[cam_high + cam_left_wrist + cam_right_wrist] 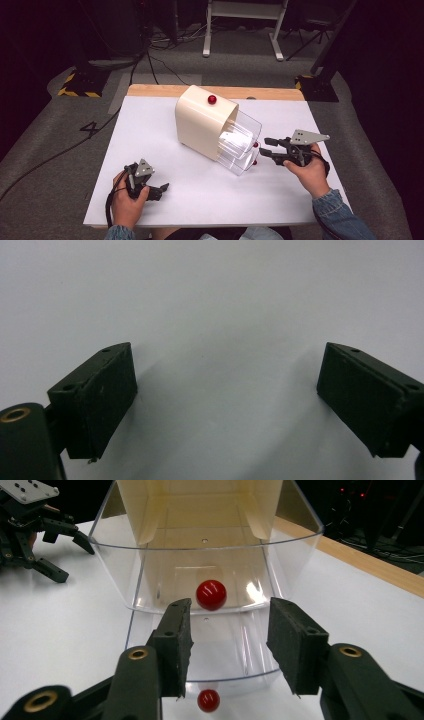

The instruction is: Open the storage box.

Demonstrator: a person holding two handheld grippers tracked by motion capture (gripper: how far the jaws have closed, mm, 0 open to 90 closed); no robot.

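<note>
A cream cabinet (199,122) stands tilted on the white table (150,145), with a red knob (212,99) on its top. Two clear drawers (241,141) are pulled out toward the right, one above the other. In the right gripper view the upper drawer's red knob (210,594) sits just beyond the jaws and the lower drawer's knob (208,700) lies below them. My right gripper (227,640) (265,148) is open right in front of the drawer fronts, nothing between its pads. My left gripper (225,395) (162,190) rests open near the table's front left, over bare white surface.
A wooden strip (270,93) runs along the table's far edge. Grey floor with cables (60,150) surrounds the table, and a white frame's legs (277,47) stand beyond. The left gripper (30,535) also appears far off in the right gripper view.
</note>
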